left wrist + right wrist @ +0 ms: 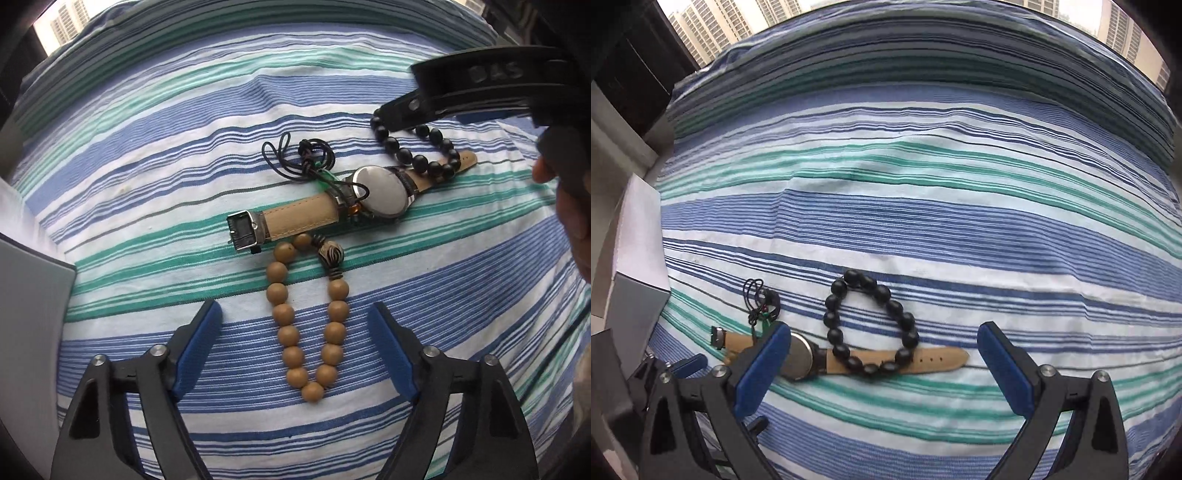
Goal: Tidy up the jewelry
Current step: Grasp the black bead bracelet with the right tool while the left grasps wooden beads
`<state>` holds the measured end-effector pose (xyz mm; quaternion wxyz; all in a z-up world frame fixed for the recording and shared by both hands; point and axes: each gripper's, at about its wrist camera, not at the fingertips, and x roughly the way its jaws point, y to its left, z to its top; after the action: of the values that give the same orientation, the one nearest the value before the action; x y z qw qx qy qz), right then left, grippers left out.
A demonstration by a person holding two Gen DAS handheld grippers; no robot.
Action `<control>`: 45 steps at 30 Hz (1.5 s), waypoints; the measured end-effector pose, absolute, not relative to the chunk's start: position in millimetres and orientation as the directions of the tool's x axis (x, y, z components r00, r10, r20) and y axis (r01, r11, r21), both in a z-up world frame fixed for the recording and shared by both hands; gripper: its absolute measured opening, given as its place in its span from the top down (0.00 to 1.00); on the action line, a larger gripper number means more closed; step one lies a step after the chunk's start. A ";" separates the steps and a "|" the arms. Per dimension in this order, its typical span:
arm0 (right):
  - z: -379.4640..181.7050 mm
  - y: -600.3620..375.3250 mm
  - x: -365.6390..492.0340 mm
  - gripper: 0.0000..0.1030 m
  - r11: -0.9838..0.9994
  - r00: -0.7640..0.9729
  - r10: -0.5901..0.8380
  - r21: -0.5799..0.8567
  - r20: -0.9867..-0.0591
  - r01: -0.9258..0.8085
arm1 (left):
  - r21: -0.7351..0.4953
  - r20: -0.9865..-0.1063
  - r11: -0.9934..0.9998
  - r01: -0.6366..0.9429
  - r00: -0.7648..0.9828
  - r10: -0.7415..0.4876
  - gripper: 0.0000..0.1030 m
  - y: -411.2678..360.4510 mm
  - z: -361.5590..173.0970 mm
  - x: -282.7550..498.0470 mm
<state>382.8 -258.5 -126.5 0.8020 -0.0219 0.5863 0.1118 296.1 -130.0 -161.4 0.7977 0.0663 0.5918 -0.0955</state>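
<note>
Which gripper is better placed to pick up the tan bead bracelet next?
Left. The left gripper is open with the tan bead bracelet between its fingers; the right gripper faces the black bead bracelet.

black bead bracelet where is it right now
The black bead bracelet lies on the striped bedsheet, its near edge draped over the watch strap, between the open fingers in the right wrist view.

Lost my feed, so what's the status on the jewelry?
Both grippers open, left around the tan bracelet, right near the black bracelet. Watch lies under the black bracelet and corded pendant. Nothing lifted.
</note>
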 end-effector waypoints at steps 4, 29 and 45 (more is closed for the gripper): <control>-153.9 -237.0 392.3 0.04 0.970 0.248 0.077 0.015 -0.966 -0.244 | -0.024 -0.952 0.970 0.241 0.290 -0.096 0.79 -131.2 -156.6 295.0; -63.6 -279.7 249.7 0.78 0.964 0.292 0.216 0.157 -0.932 -0.213 | -0.159 -0.944 0.961 0.225 0.251 -0.214 0.97 -42.0 -119.6 220.1; -83.8 -337.7 191.7 0.61 0.972 0.301 0.233 0.210 -0.925 -0.106 | -0.173 -0.951 0.968 0.184 0.225 -0.213 0.76 -86.7 -143.7 296.9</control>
<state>191.7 -337.7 -83.8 0.8047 0.0544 0.5817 0.1054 296.9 -86.7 -143.7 0.7827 -0.0121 0.6093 -0.1268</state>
